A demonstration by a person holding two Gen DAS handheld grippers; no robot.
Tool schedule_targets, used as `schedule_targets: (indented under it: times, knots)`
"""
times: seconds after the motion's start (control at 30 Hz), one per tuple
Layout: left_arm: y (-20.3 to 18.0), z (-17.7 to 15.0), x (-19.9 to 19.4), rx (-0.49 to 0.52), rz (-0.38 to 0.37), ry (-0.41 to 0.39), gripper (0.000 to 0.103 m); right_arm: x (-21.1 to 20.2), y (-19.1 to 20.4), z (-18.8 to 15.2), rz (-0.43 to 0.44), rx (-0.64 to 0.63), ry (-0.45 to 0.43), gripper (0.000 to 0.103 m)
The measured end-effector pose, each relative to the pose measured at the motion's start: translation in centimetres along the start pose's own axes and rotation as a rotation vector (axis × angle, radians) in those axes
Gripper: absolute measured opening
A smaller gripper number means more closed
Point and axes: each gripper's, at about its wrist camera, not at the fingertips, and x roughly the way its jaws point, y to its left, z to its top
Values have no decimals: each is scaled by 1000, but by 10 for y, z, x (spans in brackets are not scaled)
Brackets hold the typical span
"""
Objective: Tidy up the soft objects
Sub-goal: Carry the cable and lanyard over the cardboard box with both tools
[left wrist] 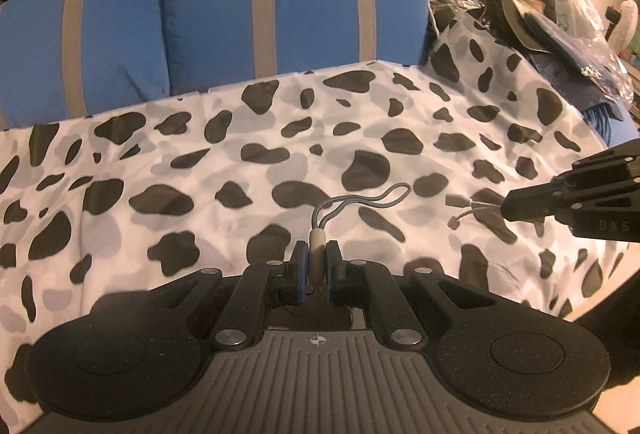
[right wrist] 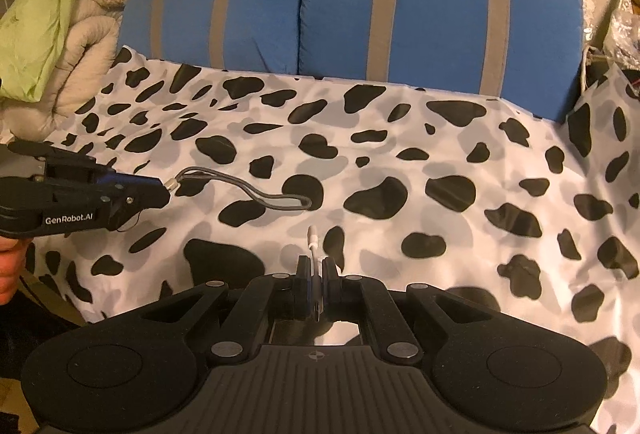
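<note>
Grey cable (left wrist: pixel 360 199) pinched by left tongs (left wrist: pixel 316 266), mid-blanket (left wrist: pixel 160 153)

A white sheet (right wrist: pixel 400 169) with black and grey cow-like spots covers the surface in front of me. At its far edge two blue cushions (right wrist: pixel 436 13) with grey stripes rest on it. A thin grey cable (right wrist: pixel 256 191) loops across the sheet near the middle. Beige and green quilts (right wrist: pixel 68 33) are piled at the sheet's left edge
</note>
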Motion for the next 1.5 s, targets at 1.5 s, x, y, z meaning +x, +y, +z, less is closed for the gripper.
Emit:
schedule_targets:
  times: [1.5]
  knots:
    - [-40, -113, -83, -109, 4, 298, 9, -55, 79, -100, 69, -55, 247, 7]
